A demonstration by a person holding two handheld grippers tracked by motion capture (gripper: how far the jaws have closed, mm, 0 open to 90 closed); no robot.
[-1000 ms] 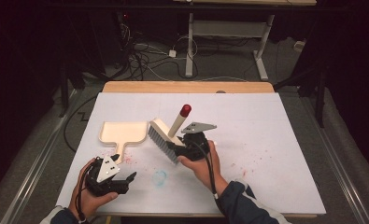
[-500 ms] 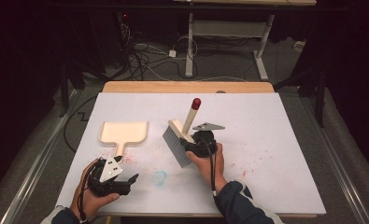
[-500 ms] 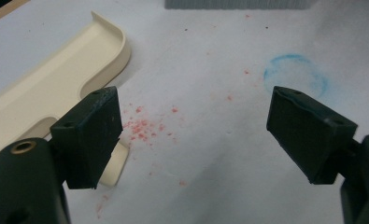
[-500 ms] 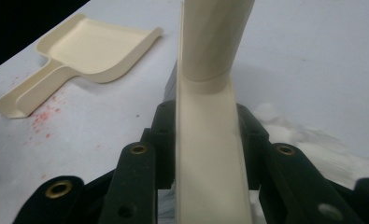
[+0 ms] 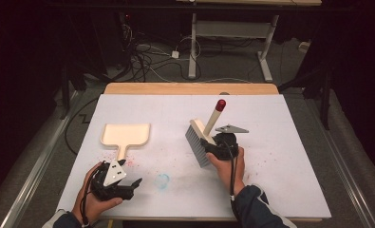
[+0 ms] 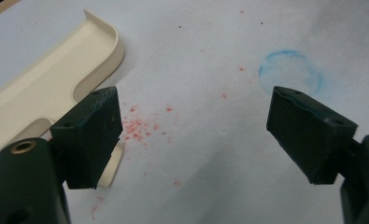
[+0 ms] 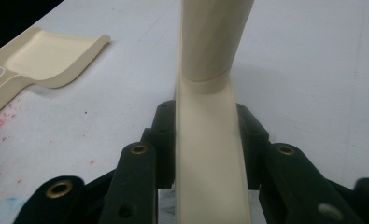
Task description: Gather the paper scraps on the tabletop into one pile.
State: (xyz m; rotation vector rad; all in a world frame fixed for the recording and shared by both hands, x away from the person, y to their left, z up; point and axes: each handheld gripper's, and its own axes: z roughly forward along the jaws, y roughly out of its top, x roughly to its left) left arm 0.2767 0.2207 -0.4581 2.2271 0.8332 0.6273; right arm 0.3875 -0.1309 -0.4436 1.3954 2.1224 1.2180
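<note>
We see open tabletop [image 5: 280, 156] right of the right hand-held gripper [image 5: 219, 145]; to its left lies the dustpan [image 5: 126, 135].

Cream dustpan [image 5: 126, 134]; cream brush [image 5: 201, 137] with grey bristles and a red-capped handle tip. White counter [image 5: 289, 142] with a light wooden far edge, speckled with red crumbs [image 6: 135, 127] and marked by a faint blue ring [image 6: 290, 72]. Black left gripper [image 5: 136, 183] and right gripper [image 5: 209, 146], each topped by a grey plate.
</note>
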